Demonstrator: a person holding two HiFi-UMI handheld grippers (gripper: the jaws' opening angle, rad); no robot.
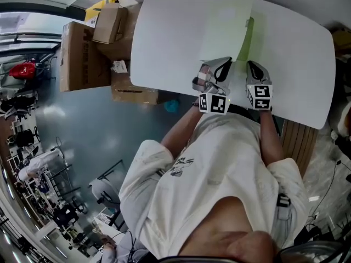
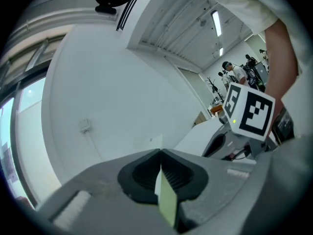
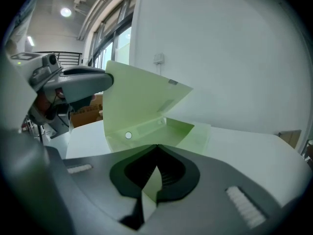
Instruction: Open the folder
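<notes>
Folder (image 1: 227, 29) is judged thin, light, bendy (likely slippery), best pinched at edges: cover (image 3: 142, 97) is clamped in left tool (image 1: 224, 64), back leaf (image 3: 195, 131) in right tool (image 1: 252, 66).

Folder (image 1: 227, 26): thin translucent green plastic, smooth. Table (image 1: 164, 43): white, smooth, matt. Boxes (image 1: 77, 56): brown cardboard.

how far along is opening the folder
Partly done: the cover stands lifted off the back sheet, so the folder gapes open. In hand: the left gripper is shut on the cover's edge, the right gripper shut on the back sheet's edge. Left: swing the cover right over and lay it flat on the table.
</notes>
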